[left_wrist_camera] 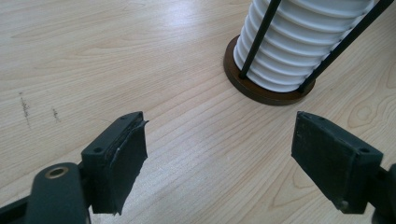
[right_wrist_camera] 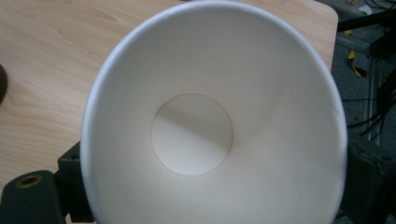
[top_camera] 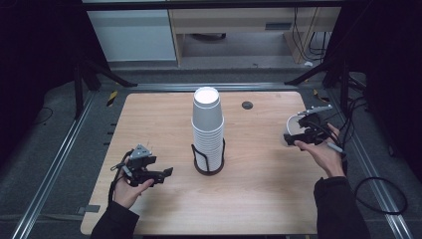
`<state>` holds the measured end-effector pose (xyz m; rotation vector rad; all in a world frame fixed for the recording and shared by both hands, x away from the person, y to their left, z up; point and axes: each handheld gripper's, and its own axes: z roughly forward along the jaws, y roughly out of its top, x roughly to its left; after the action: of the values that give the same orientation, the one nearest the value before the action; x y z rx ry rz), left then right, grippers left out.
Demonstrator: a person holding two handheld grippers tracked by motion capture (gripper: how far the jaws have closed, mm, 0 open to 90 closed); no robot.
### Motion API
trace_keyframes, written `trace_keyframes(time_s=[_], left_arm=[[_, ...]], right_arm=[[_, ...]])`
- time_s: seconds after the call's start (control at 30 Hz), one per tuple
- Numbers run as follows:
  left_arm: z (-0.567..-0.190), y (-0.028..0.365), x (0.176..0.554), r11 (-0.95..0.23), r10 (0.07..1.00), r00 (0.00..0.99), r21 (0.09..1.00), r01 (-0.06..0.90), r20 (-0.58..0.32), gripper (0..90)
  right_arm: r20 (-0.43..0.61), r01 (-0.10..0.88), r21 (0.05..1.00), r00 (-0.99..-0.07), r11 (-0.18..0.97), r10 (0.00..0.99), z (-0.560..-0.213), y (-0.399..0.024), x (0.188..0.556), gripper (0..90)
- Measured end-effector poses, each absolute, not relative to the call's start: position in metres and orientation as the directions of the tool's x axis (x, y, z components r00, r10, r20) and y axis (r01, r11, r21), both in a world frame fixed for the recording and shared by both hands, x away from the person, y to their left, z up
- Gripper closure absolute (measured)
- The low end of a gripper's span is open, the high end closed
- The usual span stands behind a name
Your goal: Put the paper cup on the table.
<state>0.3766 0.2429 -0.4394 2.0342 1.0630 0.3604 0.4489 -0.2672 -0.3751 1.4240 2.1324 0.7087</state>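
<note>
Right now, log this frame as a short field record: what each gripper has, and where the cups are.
left gripper: open, nothing between the jaws, low over the light wooden table
right gripper: shut on single white paper cup, near the table's right edge
stack of upside-down white paper cups: in round brown-based black wire holder, mid-table

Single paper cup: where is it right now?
High view: paper cup sits in the right gripper near the table's right edge, right of the cup stack.

place: lab | signs: metal frame rails [top_camera: 54, 159], loose cables [top_camera: 383, 199], black curtains [top_camera: 35, 45]
</note>
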Motion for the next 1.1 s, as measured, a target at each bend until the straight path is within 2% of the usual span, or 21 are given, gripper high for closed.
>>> trace_keyframes(time_s=[0.3, 0.73, 1.1], left_arm=[[-0.437, 0.244, 0.375, -0.323, 0.788, 0.606, 0.767, 0.554, -0.106, 17.2], [-0.438, 0.243, 0.376, -0.329, 0.787, 0.609, 0.763, 0.556, -0.104, 17.2], [-0.438, 0.244, 0.376, -0.325, 0.789, 0.606, 0.765, 0.556, -0.106, 17.1]], right_arm=[[-0.113, 0.729, 0.592, -0.345, 0.342, 0.932, -0.398, -0.266, 0.455, 9.9], [-0.136, 0.765, 0.529, -0.352, 0.368, 0.926, -0.412, -0.263, 0.466, 9.8], [-0.116, 0.777, 0.516, -0.353, 0.360, 0.928, -0.426, -0.261, 0.467, 9.7]])
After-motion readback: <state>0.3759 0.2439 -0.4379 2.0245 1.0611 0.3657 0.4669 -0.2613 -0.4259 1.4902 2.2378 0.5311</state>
